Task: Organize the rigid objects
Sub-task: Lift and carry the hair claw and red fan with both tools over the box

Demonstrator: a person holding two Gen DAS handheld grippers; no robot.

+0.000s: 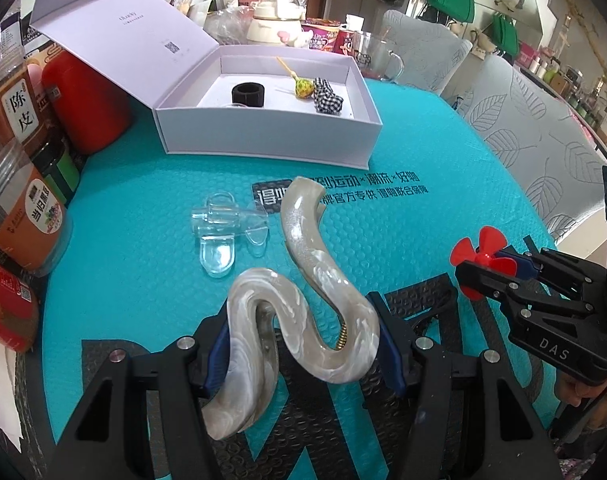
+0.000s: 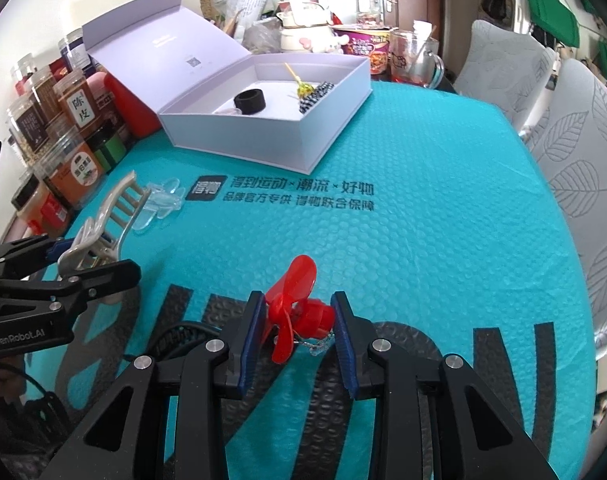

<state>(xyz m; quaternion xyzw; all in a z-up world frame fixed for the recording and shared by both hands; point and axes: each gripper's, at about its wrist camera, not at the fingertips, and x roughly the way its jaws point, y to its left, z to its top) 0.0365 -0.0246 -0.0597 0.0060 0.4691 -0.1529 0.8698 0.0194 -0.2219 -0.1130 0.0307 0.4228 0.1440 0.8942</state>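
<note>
My left gripper (image 1: pixel 303 344) is shut on a wavy beige marbled hair claw (image 1: pixel 327 280), held just above the teal bubble mat (image 1: pixel 403 232). The same claw (image 2: pixel 115 208) shows at the left of the right wrist view. My right gripper (image 2: pixel 297 320) is shut on a small red fan propeller (image 2: pixel 295 280), its blue pads pressing on the hub and a blade. That propeller (image 1: pixel 483 244) also shows at the right of the left wrist view. An open white box (image 1: pixel 263 136) stands at the back, holding a black ring (image 1: pixel 247 94), a lollipop (image 1: pixel 303 88) and a checkered bow (image 1: pixel 327 98).
A clear plastic clip (image 1: pixel 223 232) lies on the mat in front of the box. Jars (image 1: pixel 19 208) and a red canister (image 1: pixel 87 100) line the left edge. A glass mug (image 1: pixel 377 60) and food tubs stand behind the box. Grey leaf-patterned chairs (image 1: pixel 523 140) border the right side.
</note>
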